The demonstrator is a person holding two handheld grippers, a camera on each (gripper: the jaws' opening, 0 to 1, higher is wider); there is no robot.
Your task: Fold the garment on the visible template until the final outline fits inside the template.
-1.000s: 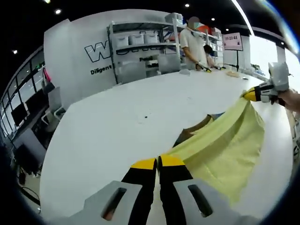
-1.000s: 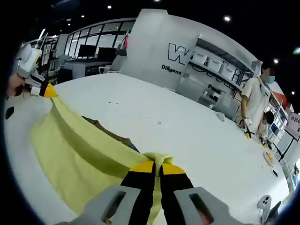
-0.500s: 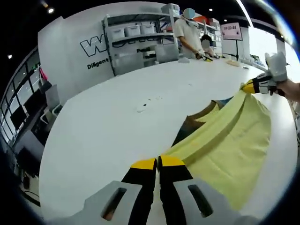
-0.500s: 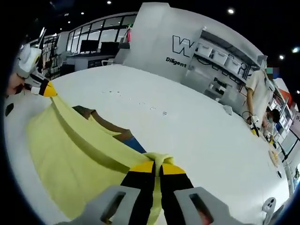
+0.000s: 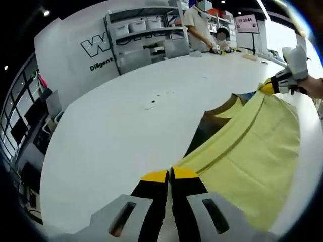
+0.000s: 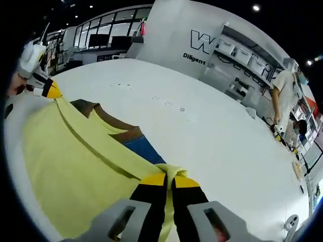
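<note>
In the left gripper view the left gripper (image 5: 169, 175) has its jaws pressed together on a corner of the yellow garment (image 5: 252, 146), and in the right gripper view the right gripper (image 6: 169, 177) is clamped the same way on another corner. The cloth runs stretched between them, lifted along the held edge, with a fold line running from one gripper to the other and the rest draping down to the white table (image 5: 126, 131). Under its far edge lie a brown piece (image 6: 108, 117) and a blue patch (image 6: 145, 149), perhaps the template, though little of it is exposed. Beyond, the table carries a few small dark specks (image 5: 154, 103). Farther off stand grey shelves (image 5: 146, 38) against a white wall with lettering (image 5: 96, 48), and a person (image 6: 283, 98) at the table's far side.
</note>
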